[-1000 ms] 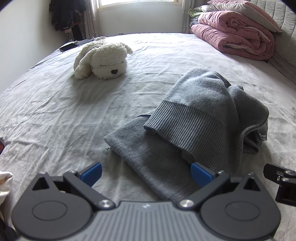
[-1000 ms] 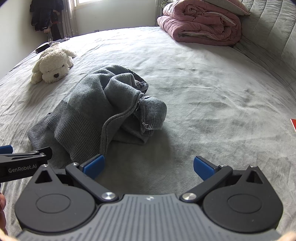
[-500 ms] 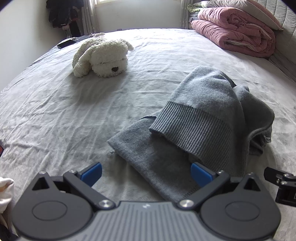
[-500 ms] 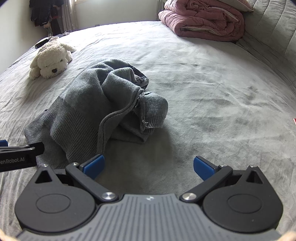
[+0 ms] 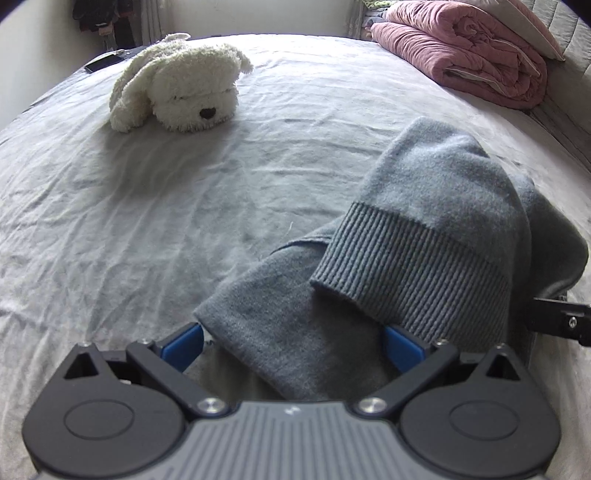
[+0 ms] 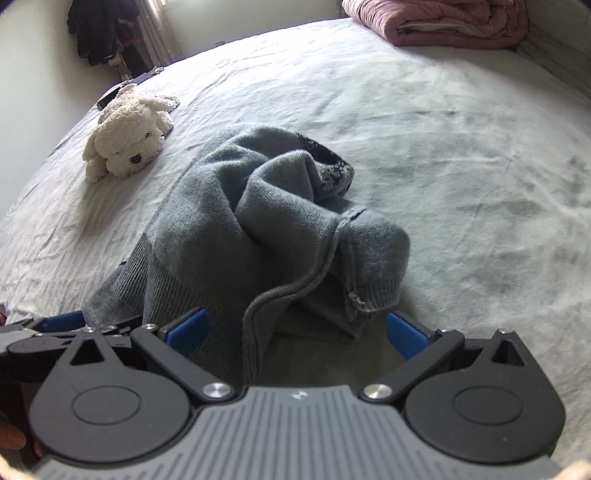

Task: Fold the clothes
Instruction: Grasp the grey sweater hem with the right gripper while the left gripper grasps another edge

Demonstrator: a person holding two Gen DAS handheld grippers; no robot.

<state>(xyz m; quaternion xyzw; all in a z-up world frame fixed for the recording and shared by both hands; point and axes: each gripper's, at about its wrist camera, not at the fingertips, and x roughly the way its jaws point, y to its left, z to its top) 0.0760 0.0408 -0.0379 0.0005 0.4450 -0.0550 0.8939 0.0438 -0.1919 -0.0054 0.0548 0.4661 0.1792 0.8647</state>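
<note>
Left wrist view: the grey sweater lies in a loose heap on the bed, ribbed hem turned over a flatter layer that reaches toward the camera. It is bunched, not laid flat and not folded. The left gripper sits low at the near edge of that flat layer, fingers spread wide, one blue pad on each side of the cloth and nothing clamped.

Right wrist view: the right gripper is likewise spread wide and empty, set over the near edge of the heap where a seam and a cuff droop toward it. The left tool shows at the lower left, just beside.

Judged from this, the step in hand is an approach to take hold of the near edges with both tools. The next move calls for each gripper to close on a single layer, not a doubled fold, so the sweater can be spread flat.

The bedsheet is grey and wrinkled. A white plush dog lies well apart from the sweater, toward the far left. A rolled pink quilt rests at the far right. Dark clothes hang by the far wall.
</note>
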